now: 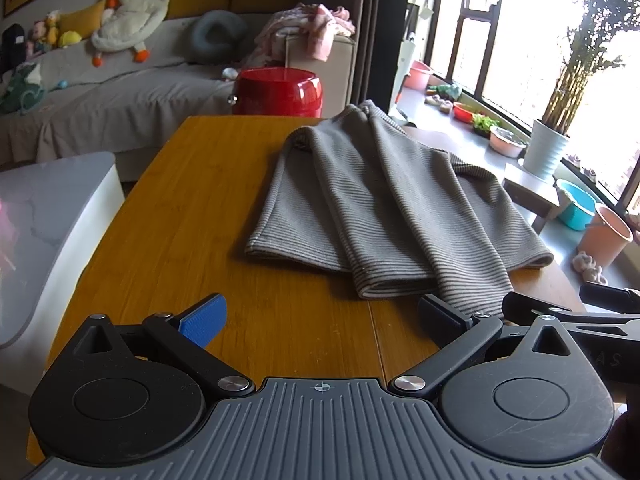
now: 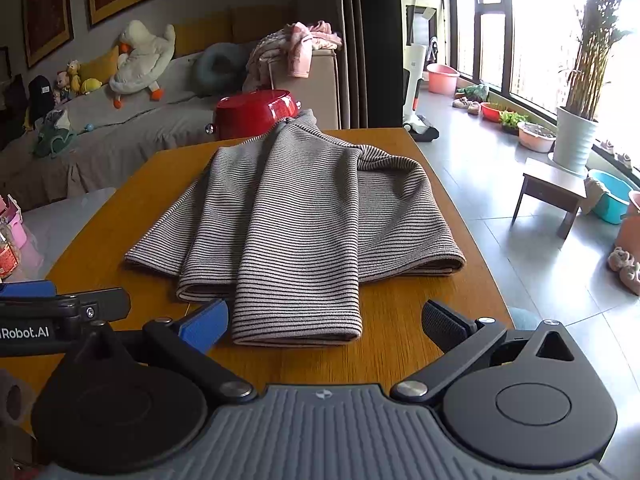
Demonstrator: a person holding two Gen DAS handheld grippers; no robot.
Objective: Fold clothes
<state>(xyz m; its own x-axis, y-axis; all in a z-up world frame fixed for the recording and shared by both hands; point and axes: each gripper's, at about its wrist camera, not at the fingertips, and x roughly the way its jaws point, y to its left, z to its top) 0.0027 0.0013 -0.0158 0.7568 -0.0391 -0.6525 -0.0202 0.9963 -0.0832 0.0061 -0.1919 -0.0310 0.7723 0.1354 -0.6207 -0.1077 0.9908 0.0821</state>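
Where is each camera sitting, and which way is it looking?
Left wrist view: sits on the left gripper, low over the near end of the wooden table, looking along its open fingers at the striped garment; the other gripper's black arm pokes in at the right.
Right wrist view: sits on the right gripper, also open, facing the same garment, now dead ahead; the left gripper shows at the left edge.
Both share the garment, table, red bowl, sofa and window.
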